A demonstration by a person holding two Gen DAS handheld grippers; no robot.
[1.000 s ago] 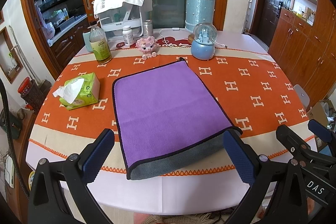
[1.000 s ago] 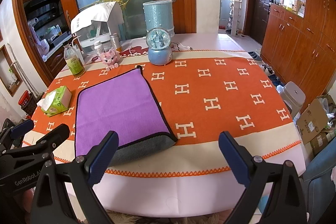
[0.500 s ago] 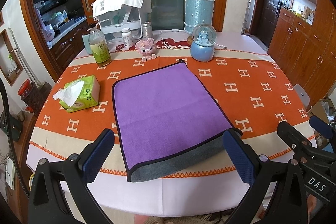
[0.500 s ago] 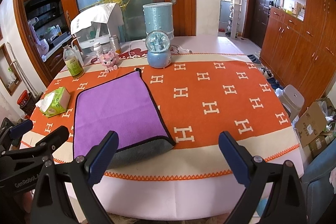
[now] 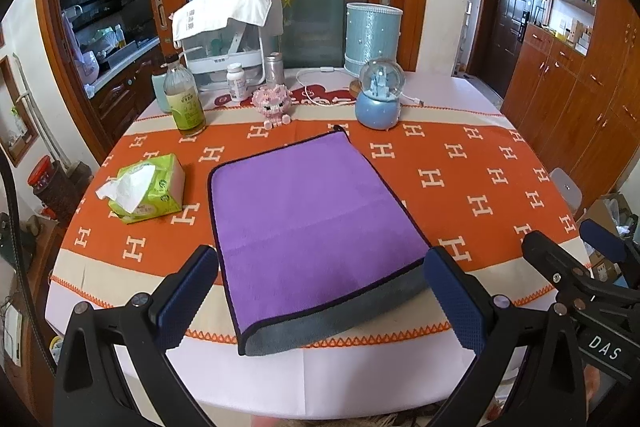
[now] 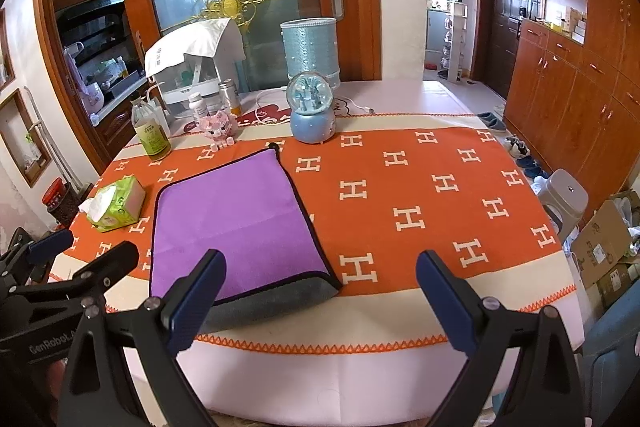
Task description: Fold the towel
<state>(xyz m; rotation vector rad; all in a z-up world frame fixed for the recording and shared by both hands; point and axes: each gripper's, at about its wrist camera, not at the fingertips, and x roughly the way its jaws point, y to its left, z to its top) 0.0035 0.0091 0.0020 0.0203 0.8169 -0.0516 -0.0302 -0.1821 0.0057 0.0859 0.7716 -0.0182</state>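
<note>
A purple towel [image 5: 304, 215] with a black hem lies flat on the orange tablecloth, folded over so its grey underside [image 5: 336, 319] shows along the near edge. It also shows in the right wrist view [image 6: 236, 223]. My left gripper [image 5: 320, 299] is open and empty, held above the towel's near edge, apart from it. My right gripper [image 6: 320, 299] is open and empty, over the table's near edge to the right of the towel. Each gripper shows at the side of the other's view.
A green tissue pack [image 5: 148, 189] lies left of the towel. Behind it stand a bottle [image 5: 184, 99], a pink toy [image 5: 274, 103], a blue snow globe [image 5: 380, 95], a blue cylinder lamp [image 5: 372, 39] and a covered white appliance [image 5: 228, 39]. A grey stool [image 6: 562, 201] stands at the right.
Both grippers have drawn back and up a little from the table. The towel has not moved and both grippers stay open.
</note>
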